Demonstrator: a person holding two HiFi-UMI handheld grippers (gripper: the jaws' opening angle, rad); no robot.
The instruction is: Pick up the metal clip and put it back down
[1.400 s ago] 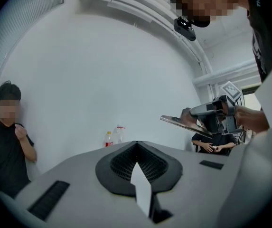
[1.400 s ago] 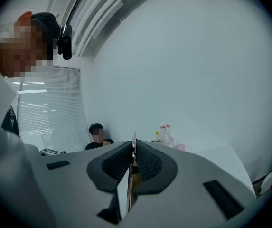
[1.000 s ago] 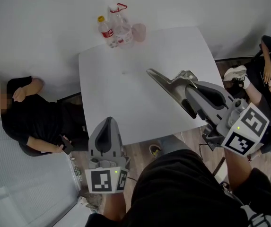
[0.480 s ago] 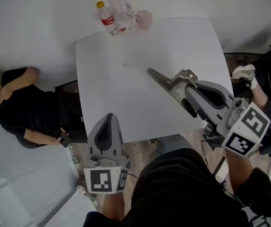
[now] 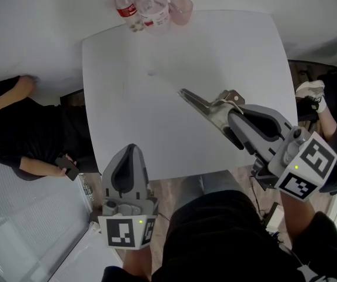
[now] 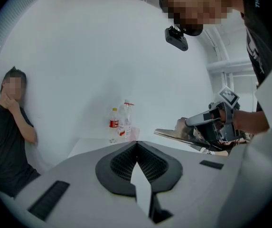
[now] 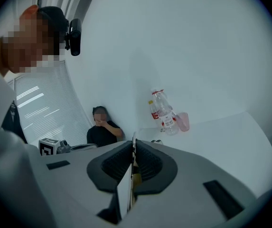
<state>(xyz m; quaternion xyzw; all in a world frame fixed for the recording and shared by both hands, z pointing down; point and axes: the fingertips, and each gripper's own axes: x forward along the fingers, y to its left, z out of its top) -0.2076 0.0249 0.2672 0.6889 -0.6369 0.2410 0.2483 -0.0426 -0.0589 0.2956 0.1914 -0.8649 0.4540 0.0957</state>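
Metal clip point(image 5: 201, 104) whole overhead, edge-on between fingers point(image 7: 150, 164)

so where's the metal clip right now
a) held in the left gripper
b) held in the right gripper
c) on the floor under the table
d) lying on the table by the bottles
b: the metal clip sticks out from the right gripper, whose jaws are closed on it over the white table. The left gripper has its jaws together on nothing, and only bottles and a pink cup stand at the far edge.
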